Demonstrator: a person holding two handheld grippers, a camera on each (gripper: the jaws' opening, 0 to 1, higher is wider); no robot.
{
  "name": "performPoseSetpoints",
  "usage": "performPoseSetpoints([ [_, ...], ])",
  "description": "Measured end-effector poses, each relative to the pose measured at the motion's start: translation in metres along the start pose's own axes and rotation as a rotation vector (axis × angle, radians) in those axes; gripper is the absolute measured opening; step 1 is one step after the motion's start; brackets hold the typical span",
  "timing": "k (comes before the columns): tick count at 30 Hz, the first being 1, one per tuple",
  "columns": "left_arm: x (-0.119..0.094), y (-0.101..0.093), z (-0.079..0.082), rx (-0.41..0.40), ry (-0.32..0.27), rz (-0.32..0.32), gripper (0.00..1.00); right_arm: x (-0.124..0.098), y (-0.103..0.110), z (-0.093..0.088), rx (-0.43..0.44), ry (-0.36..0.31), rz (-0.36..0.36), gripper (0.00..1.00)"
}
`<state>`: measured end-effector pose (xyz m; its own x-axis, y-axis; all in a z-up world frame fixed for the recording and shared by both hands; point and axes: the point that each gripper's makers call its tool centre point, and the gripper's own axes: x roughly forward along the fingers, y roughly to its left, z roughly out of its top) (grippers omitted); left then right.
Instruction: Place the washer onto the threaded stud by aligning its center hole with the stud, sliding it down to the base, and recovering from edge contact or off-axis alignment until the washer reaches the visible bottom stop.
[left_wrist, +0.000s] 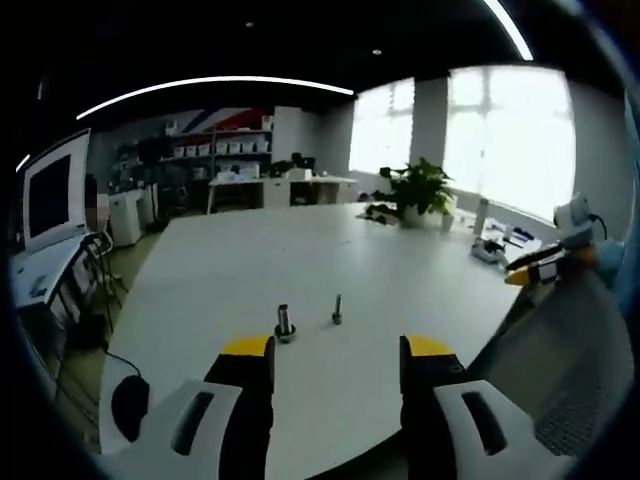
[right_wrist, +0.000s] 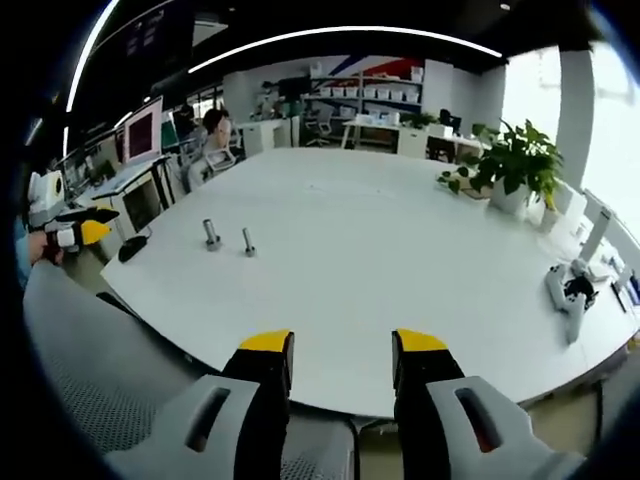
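Both grippers, left (left_wrist: 336, 352) and right (right_wrist: 341, 345), have fingers open and empty, so approaching the tiny stud (left_wrist: 337, 310) off-axis could easily tip it over on the desk (left_wrist: 300, 260).

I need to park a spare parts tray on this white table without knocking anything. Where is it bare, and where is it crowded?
The table is bare between the two studs and the potted plant, and from the studs toward the far edge. The strip between the studs and the left tongs is narrower. Small items crowd the window-side edge.
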<state>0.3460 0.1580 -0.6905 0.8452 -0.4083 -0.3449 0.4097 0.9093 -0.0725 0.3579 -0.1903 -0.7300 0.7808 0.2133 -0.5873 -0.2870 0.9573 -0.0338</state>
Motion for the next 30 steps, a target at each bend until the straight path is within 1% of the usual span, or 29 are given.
performPoseSetpoints([
  [5, 0.0, 0.002, 0.0, -0.012, -0.001, 0.003, 0.49, 0.001, -0.001, -0.001, 0.004, 0.012, -0.01, 0.41],
  [9, 0.002, 0.006, 0.001, 0.002, 0.001, 0.005, 0.49, 0.001, 0.002, -0.001, 0.012, 0.014, -0.006, 0.4],
  [14, 0.001, 0.011, 0.0, -0.004, 0.003, 0.008, 0.49, 0.0, 0.008, -0.001, 0.02, 0.011, 0.008, 0.38],
  [22, 0.001, 0.006, -0.001, 0.01, 0.007, -0.021, 0.49, -0.001, 0.006, -0.005, 0.047, 0.015, -0.005, 0.38],
  [26, -0.001, -0.001, 0.0, 0.021, -0.01, -0.042, 0.49, -0.002, 0.005, -0.007, 0.051, 0.016, -0.009, 0.38],
  [30, -0.002, -0.004, 0.005, 0.033, -0.038, -0.058, 0.49, -0.004, 0.003, -0.005, 0.068, -0.009, -0.018, 0.38],
])
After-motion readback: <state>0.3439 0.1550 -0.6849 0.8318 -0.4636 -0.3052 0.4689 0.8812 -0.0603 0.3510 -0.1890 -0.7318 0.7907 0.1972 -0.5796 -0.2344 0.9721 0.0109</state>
